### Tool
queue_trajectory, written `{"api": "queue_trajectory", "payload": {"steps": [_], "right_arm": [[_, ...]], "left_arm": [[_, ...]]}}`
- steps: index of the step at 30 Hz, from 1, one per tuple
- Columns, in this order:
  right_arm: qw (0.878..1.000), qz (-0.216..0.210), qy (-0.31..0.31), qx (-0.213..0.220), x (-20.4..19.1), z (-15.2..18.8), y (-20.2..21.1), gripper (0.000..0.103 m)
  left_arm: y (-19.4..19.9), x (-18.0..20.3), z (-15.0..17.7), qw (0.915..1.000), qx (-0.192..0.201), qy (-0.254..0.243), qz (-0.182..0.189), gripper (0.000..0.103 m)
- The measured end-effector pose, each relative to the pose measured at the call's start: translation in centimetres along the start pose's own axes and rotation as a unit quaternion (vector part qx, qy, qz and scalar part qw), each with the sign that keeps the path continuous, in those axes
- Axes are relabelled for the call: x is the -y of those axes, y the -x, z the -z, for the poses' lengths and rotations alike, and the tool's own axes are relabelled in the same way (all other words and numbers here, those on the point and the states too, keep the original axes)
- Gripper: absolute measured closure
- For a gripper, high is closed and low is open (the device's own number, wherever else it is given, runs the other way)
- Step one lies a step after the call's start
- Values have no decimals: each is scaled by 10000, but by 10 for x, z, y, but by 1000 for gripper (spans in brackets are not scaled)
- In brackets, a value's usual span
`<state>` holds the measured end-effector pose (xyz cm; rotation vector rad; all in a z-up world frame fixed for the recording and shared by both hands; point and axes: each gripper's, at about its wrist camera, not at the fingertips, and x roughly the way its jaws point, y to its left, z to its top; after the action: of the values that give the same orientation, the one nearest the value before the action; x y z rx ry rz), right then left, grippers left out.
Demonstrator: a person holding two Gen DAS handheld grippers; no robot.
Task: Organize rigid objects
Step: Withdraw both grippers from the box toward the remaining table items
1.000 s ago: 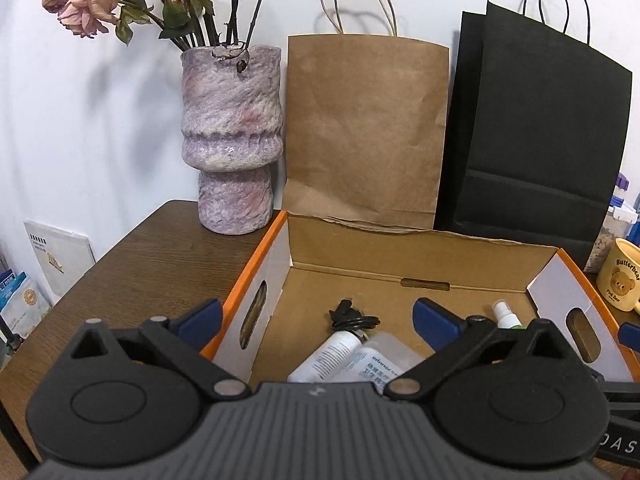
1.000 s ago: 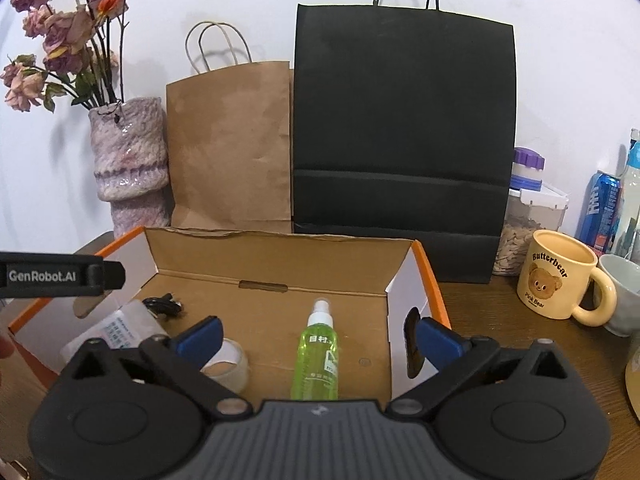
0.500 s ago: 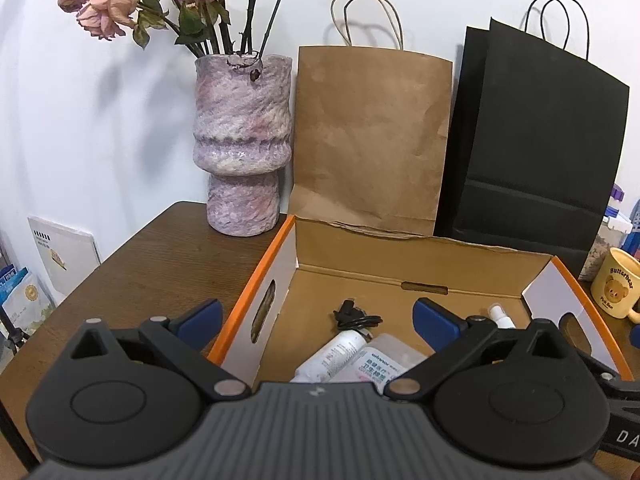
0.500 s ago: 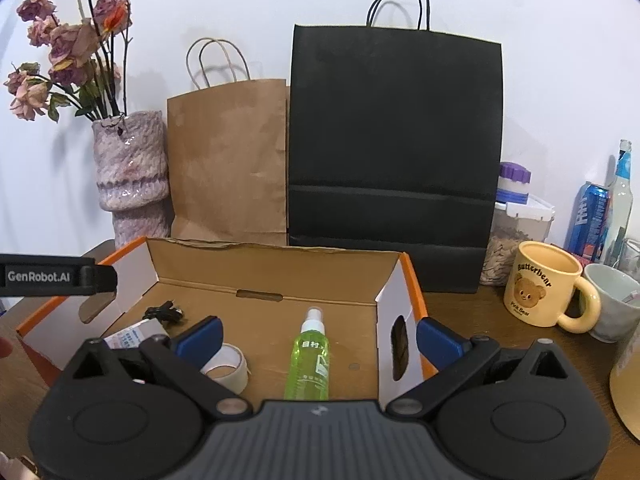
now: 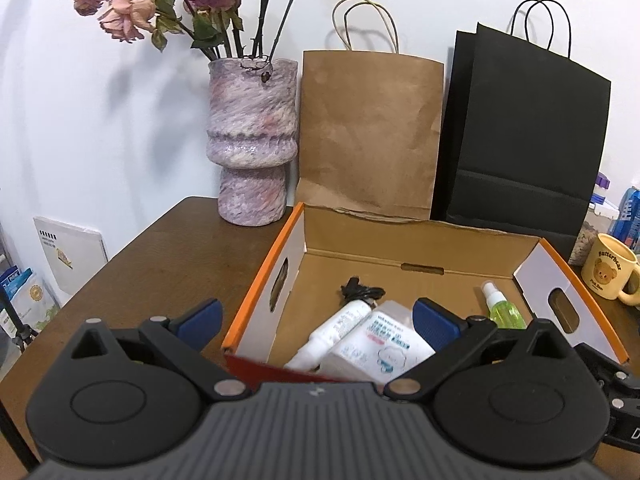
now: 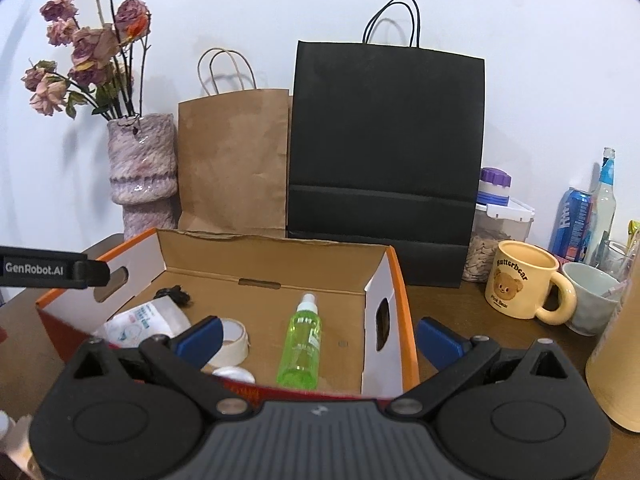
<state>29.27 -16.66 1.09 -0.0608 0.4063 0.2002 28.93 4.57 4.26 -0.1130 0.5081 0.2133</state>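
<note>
An open cardboard box [image 5: 416,246] [image 6: 276,254] with orange edges sits on the brown table. In it lie a green spray bottle [image 6: 301,346] [image 5: 503,310], a white bottle [image 5: 332,334], a white packet [image 5: 380,342] [image 6: 138,320], a tape roll [image 6: 234,340] and a black cable [image 5: 360,292] [image 6: 174,294]. My left gripper [image 5: 316,318] is open and empty, above the box's near left corner. My right gripper [image 6: 318,336] is open and empty, above the box's near right part.
A purple vase [image 5: 252,140] with dried roses, a brown paper bag [image 5: 368,132] and a black paper bag [image 5: 520,140] stand behind the box. A yellow bear mug [image 6: 520,284], a pale cup [image 6: 592,298], a can [image 6: 572,224], a bottle [image 6: 604,200] and a jar [image 6: 496,236] are at right.
Both grippers have drawn back and risen from the box, so more of the box and table shows. Both stay open and empty.
</note>
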Motion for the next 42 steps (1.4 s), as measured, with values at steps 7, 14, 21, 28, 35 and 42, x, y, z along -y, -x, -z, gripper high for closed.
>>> {"api": "queue_trajectory", "payload": {"steps": [7, 14, 21, 28, 35, 42], "right_arm": [[10000, -63, 58, -5, -4, 11, 19, 0], [9999, -88, 98, 38, -8, 24, 39, 0], [9999, -115, 100, -2, -7, 37, 57, 0], [9998, -161, 137, -49, -9, 50, 73, 0], [9997, -210, 126, -84, -9, 63, 91, 0], [9994, -271, 60, -229, -6, 77, 104, 0]], "left_arm": [[20, -9, 16, 10000, -4, -20, -16, 0], [36, -16, 30, 10000, -24, -23, -16, 0], [51, -24, 44, 10000, -40, -21, 0, 0], [68, -32, 59, 10000, -48, -12, 42, 0], [85, -37, 72, 9998, -66, -94, 145, 0], [99, -43, 90, 9995, -123, -235, 150, 0]]}}
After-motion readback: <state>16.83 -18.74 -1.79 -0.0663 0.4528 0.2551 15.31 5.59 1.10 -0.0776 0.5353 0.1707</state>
